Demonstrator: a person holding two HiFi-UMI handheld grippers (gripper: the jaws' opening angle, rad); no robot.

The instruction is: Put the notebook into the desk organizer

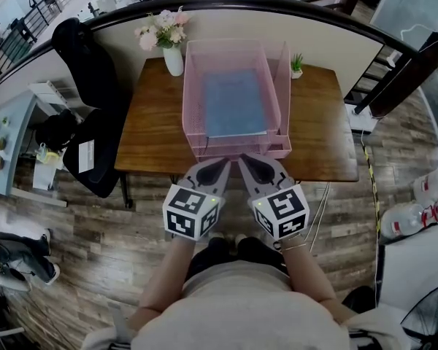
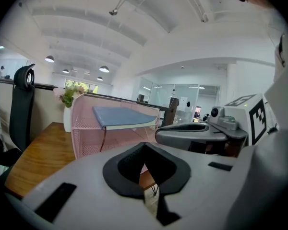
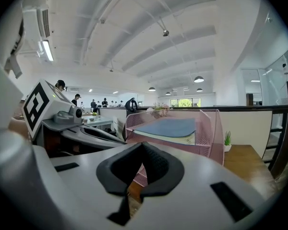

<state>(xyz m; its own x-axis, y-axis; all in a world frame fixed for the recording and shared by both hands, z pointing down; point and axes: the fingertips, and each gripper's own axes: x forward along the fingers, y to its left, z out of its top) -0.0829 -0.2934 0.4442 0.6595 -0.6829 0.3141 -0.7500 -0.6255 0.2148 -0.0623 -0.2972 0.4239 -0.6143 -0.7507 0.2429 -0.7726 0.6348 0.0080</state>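
Notebook (image 1: pixel 235 102): blue, lying flat in the top tray of the organizer, with its pale page edges facing the near side.
Organizer (image 1: pixel 226 57): pink mesh, standing in the middle of the table, apart from both grippers.
Table (image 1: pixel 153 137): brown wood.
Left gripper (image 1: pixel 223 163): jaws closed together with nothing between them. It is held at the table's near edge and points at the organizer.
Right gripper (image 1: pixel 245 163): jaws also closed and empty, just to the right of the left gripper and angled in toward it.
Vase (image 1: pixel 173 58): white, holding flowers, far left of the organizer.
Plant (image 1: pixel 297 65): small, far right of the organizer.
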